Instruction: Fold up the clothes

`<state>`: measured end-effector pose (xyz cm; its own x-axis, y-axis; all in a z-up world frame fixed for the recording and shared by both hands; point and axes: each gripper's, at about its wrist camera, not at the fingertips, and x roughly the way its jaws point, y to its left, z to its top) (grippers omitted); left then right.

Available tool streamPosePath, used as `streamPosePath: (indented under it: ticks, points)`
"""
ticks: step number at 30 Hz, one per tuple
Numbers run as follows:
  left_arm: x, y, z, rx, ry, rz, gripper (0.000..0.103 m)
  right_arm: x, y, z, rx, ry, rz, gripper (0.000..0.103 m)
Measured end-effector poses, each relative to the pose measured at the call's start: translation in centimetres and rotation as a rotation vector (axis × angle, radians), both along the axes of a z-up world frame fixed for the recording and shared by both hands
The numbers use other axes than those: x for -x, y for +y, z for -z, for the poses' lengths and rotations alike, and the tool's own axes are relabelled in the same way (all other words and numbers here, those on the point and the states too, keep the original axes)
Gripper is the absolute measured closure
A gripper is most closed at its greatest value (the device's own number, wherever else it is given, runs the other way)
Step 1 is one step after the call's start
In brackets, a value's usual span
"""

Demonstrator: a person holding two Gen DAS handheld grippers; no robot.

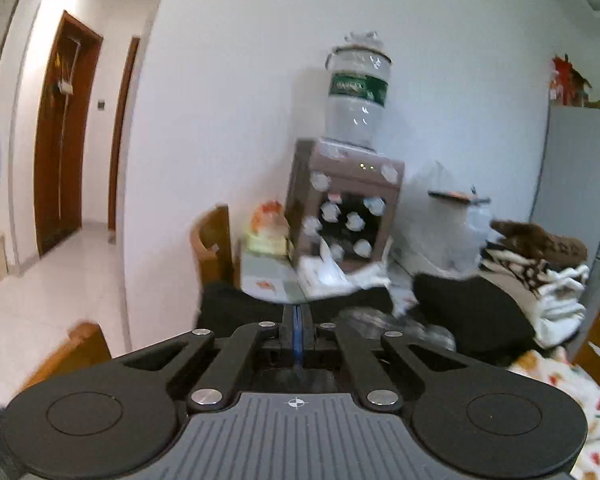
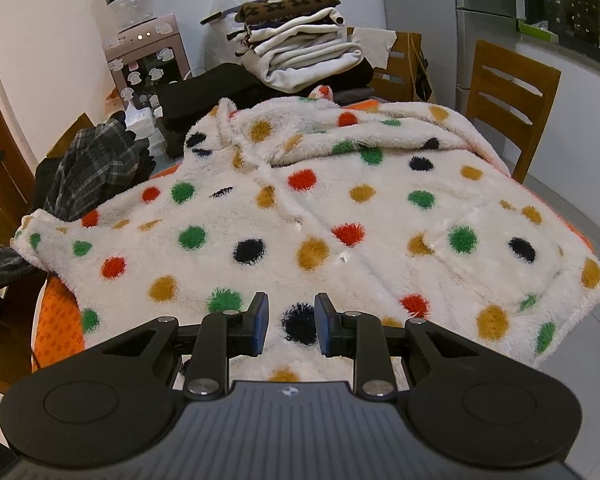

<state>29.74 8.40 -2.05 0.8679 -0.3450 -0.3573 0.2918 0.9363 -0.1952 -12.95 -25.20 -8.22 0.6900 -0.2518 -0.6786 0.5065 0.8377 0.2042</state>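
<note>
Left gripper (image 1: 297, 318): jaws pressed together, blue pads meeting, nothing visible between them. It points roughly level toward the water dispenser (image 1: 340, 204), which carries one inverted bottle (image 1: 356, 92). The left wrist view is motion-blurred. One black garment (image 1: 472, 312) lies ahead and to the right of the fingers; whether the fingers touch any cloth cannot be told.

Right gripper (image 2: 291, 322): jaws partly open, a clear gap between the two blue pads (image 2: 261, 320), holding nothing. It hangs tilted down over the near edge of the fleece garment (image 2: 320, 216).

Task item: one white fleece garment with red, green, ochre and black polka dots, spread flat across the table, hood end away from the camera, one patch pocket on the right. It lies on an orange cloth (image 2: 58, 320) showing at the left edge.

Other counts, right wrist view:
- one stack of folded clothes (image 2: 304, 52) behind the fleece, brown patterned piece on top, white pieces below
- one crumpled grey plaid garment (image 2: 92, 168) at the fleece's left sleeve
- two wooden chairs (image 2: 508, 100) on the right, plainly seen
- one refrigerator (image 2: 488, 20) behind them
</note>
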Motion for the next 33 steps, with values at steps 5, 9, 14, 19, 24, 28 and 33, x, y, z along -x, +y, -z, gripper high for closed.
streamPosePath:
  ticks: [5,9,14,19,24,28,33]
  points:
    - [-1.1,0.7,1.8,-0.026,0.138,-0.041,0.079,1.1,0.1,-0.3,0.007,-0.015,0.011,0.074]
    - [-2.9,2.7,3.5,-0.022,0.246,-0.103,0.043,1.9,0.2,-0.2,0.003,-0.012,0.037,0.074]
    - [-6.2,4.6,5.2,-0.013,0.375,-0.151,0.032,2.1,0.6,0.0,-0.003,0.005,0.054,0.074]
    - [-10.4,5.2,7.2,-0.056,0.471,-0.205,0.023,0.8,1.1,0.0,-0.005,0.014,0.039,0.074]
    - [-13.8,5.7,9.3,-0.102,0.542,-0.273,0.017,-1.0,1.7,-0.3,0.001,0.023,0.0,0.074]
    - [-15.7,6.6,11.5,-0.073,0.628,-0.334,0.017,-2.1,2.0,-0.6,0.011,0.032,-0.02,0.074]
    - [-16.0,7.4,12.3,0.006,0.652,-0.313,0.044,-2.4,2.0,-0.6,0.01,0.041,-0.018,0.074]
